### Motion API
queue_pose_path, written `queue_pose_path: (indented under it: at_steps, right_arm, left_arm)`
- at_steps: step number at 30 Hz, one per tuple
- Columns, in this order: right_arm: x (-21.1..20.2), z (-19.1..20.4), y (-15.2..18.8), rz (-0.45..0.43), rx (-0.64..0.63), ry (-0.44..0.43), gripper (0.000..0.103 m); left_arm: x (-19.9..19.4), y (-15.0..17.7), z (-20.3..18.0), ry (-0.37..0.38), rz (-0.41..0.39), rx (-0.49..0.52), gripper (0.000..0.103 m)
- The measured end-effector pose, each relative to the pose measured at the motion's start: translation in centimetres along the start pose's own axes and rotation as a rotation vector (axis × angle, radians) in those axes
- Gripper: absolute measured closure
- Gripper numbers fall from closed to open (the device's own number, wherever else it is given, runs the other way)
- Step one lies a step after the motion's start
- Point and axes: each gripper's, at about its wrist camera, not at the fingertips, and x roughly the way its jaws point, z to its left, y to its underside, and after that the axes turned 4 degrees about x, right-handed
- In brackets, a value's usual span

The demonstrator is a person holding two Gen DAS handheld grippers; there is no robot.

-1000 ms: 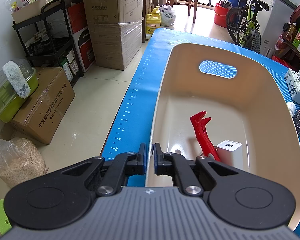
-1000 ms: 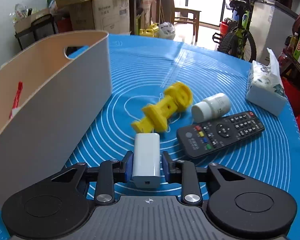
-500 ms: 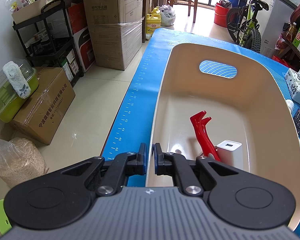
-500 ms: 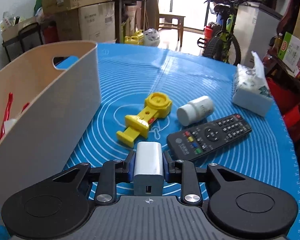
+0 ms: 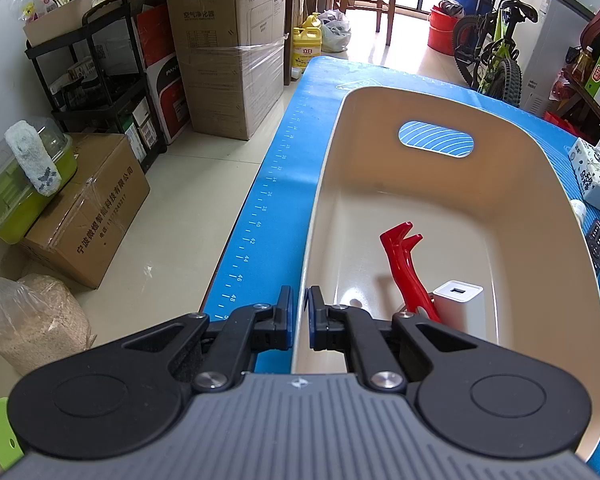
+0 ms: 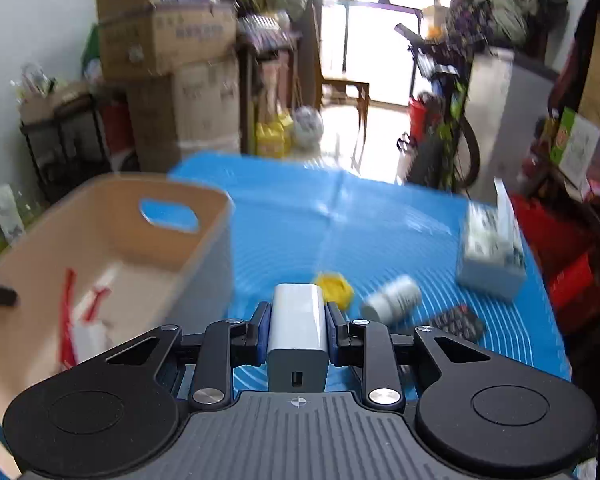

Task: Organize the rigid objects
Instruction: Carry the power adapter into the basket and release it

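Note:
My left gripper [image 5: 299, 312] is shut on the near left rim of the beige bin [image 5: 440, 92]. Inside the bin lie a red plastic tool [image 5: 406, 264] and a white charger block [image 5: 458, 300]. My right gripper [image 6: 297, 320] is shut on a second white charger [image 6: 298, 336], held above the blue mat [image 6: 340, 216] just right of the bin [image 6: 204, 264]. Below and beyond it on the mat lie a yellow plastic piece [image 6: 334, 286], a white bottle [image 6: 392, 296] on its side and a black remote [image 6: 456, 322]. The right wrist view is blurred by motion.
A tissue pack [image 6: 492, 248] stands at the mat's right side. Cardboard boxes [image 5: 228, 52], a black shelf rack [image 5: 96, 80] and a bicycle [image 5: 496, 44] surround the table. The table's left edge drops to the floor [image 5: 172, 220] beside the bin.
The right gripper's pads closed on the white charger and lifted it off the mat; its view now looks higher across the room. The left gripper and bin have not moved.

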Motion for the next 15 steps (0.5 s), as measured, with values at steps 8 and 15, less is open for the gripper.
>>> queue_pose_path:
  at_steps: [8,15]
  right_arm:
    - [-1.8,5.4,-3.5,-0.063,-0.054,-0.114,0.067]
    - [1.3,10.5,-3.8,-0.008,-0.105,-0.157,0.067]
  left_arm:
    - [0.0,0.0,0.1,0.0,0.0,0.0,0.093]
    - [0.0,0.0,0.1,0.0,0.0,0.001,0.093]
